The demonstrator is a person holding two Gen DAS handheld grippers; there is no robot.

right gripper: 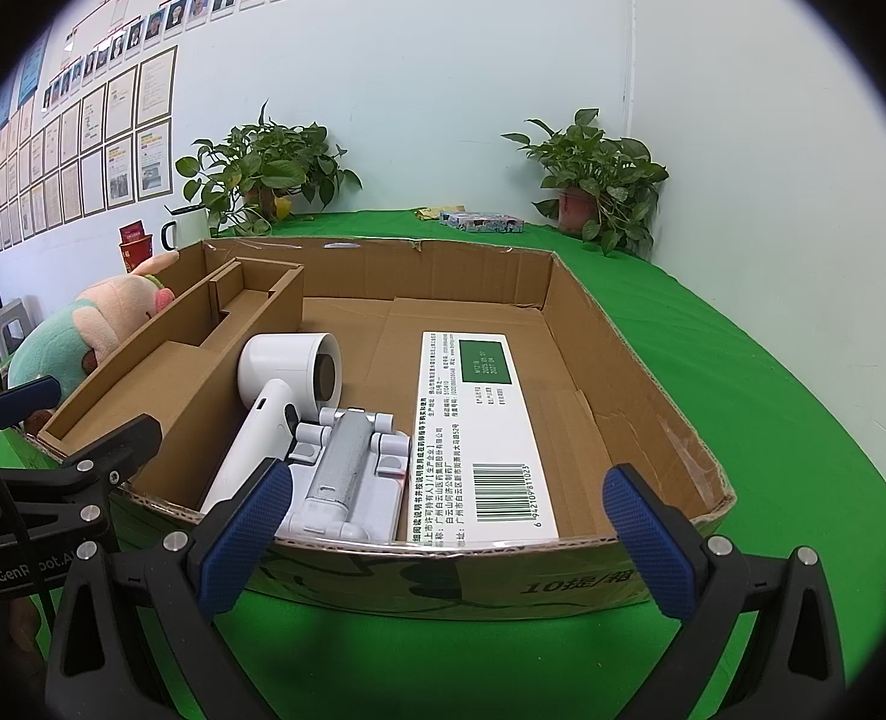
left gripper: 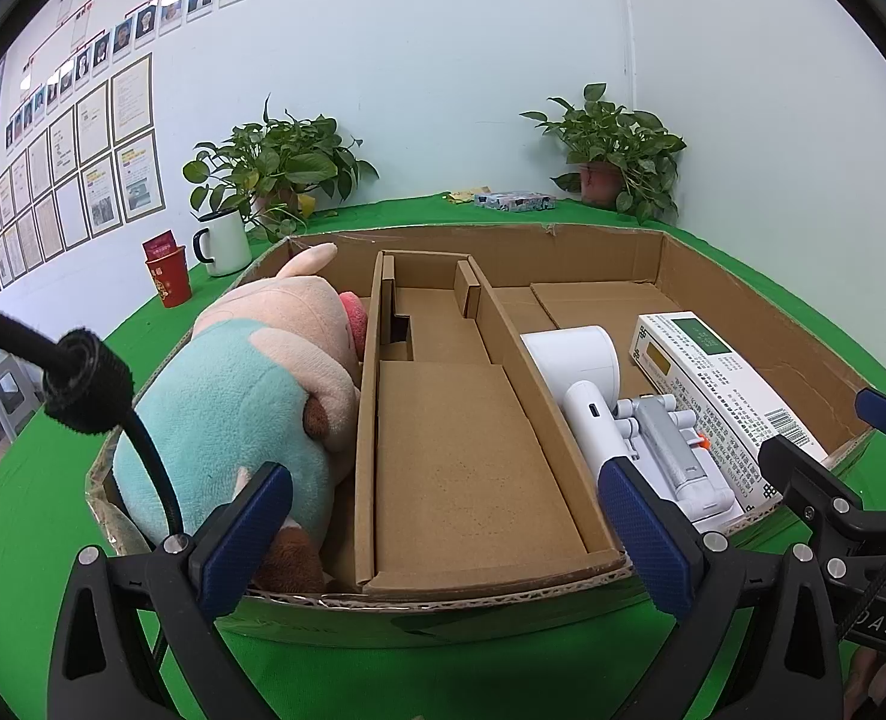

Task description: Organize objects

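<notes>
From the left wrist, the left tongs [left gripper: 443,540] hang wide apart and empty just before the near wall of the cardboard box [left gripper: 760,324], which sits on the green tabletop [left gripper: 35,480]. A plush toy [left gripper: 251,396] fills the box's left compartment; the middle cardboard insert [left gripper: 472,468] holds nothing. In the right compartment lie a white hair dryer [left gripper: 580,378], a grey and white folding stand [left gripper: 664,450] touching it, and a white medicine box [left gripper: 718,384] along the right wall. Toward the tabletop's far left corner stand a white mug [left gripper: 224,240] and a red paper cup [left gripper: 170,276]; two potted plants [left gripper: 281,168] sit along the far edge.

From the right wrist, the right tongs [right gripper: 448,540] are likewise spread open, gripping nothing, just short of the box's near wall. The hair dryer [right gripper: 281,384], stand [right gripper: 347,468] and medicine box [right gripper: 478,420] lie side by side; whether the stand overlaps the medicine box is hard to tell. The plush toy [right gripper: 83,330] shows beyond the insert.
</notes>
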